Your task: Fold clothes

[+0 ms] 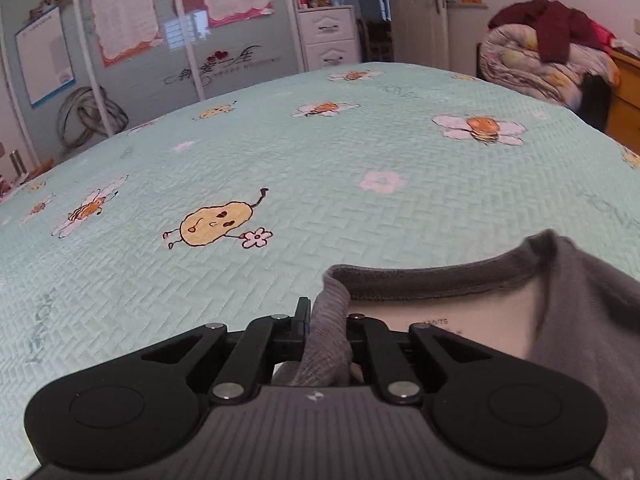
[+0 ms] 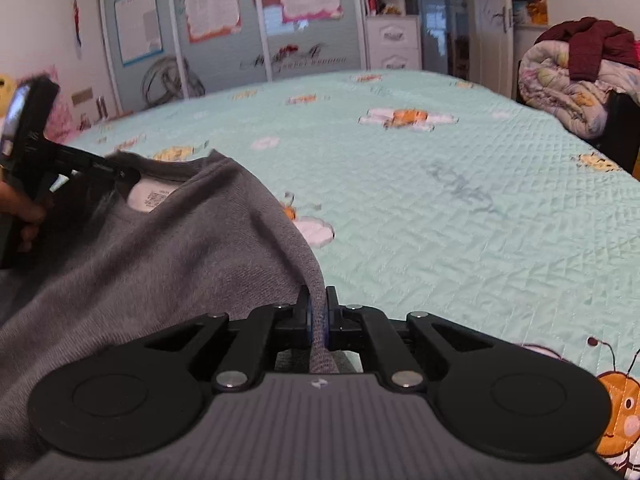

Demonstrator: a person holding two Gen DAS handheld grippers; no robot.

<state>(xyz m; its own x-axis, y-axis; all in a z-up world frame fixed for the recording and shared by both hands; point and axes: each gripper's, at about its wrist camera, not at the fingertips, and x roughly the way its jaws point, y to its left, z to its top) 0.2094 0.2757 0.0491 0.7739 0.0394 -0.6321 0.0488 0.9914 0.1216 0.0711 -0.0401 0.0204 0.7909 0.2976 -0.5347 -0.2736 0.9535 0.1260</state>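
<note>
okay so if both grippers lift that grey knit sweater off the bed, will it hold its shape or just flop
Likely flop: the grey knit sweater already drapes in soft folds between the left gripper at its collar and the right gripper. Probably light, bunching thinly between shut jaws. Its textured knit looks unlikely to slip.

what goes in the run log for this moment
left gripper: shut on grey knit sweater collar | right gripper: shut on sweater edge | sweater partly lifted off bed

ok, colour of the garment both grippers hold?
Grey sweater, white inside the neck; right wrist view shows it best.
</note>
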